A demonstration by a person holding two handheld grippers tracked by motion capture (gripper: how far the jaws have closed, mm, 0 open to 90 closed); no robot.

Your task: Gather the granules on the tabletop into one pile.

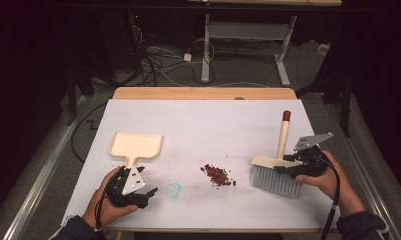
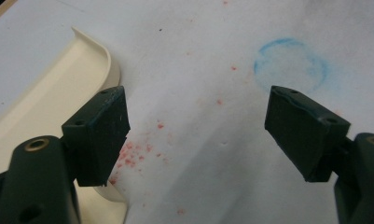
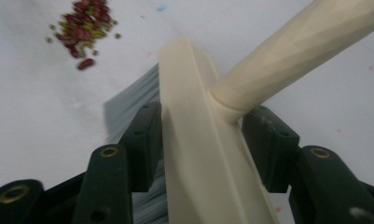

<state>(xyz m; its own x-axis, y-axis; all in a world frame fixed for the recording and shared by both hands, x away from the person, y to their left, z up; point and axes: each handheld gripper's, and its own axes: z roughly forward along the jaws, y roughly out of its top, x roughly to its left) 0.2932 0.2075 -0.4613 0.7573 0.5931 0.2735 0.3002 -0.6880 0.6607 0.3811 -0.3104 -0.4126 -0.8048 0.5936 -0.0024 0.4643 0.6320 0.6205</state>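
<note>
A cream dustpan lies flat at the left, its handle pointing at my left gripper. That gripper stands open over bare table, and the pan's rim runs just outside its left jaw. A pile of red beans sits mid-table. At the right lies a brush with grey bristles, a cream back and a red-tipped handle. My right gripper straddles the brush's cream back where the handle joins. The jaws stand close on either side, and I see no firm squeeze. Beyond lie the beans.
A blue chalk ring is drawn on the white table between my left gripper and the beans, and it shows ahead of the jaws. Red dust speckles the surface near the pan. Cables and a desk frame stand on the floor beyond the table.
</note>
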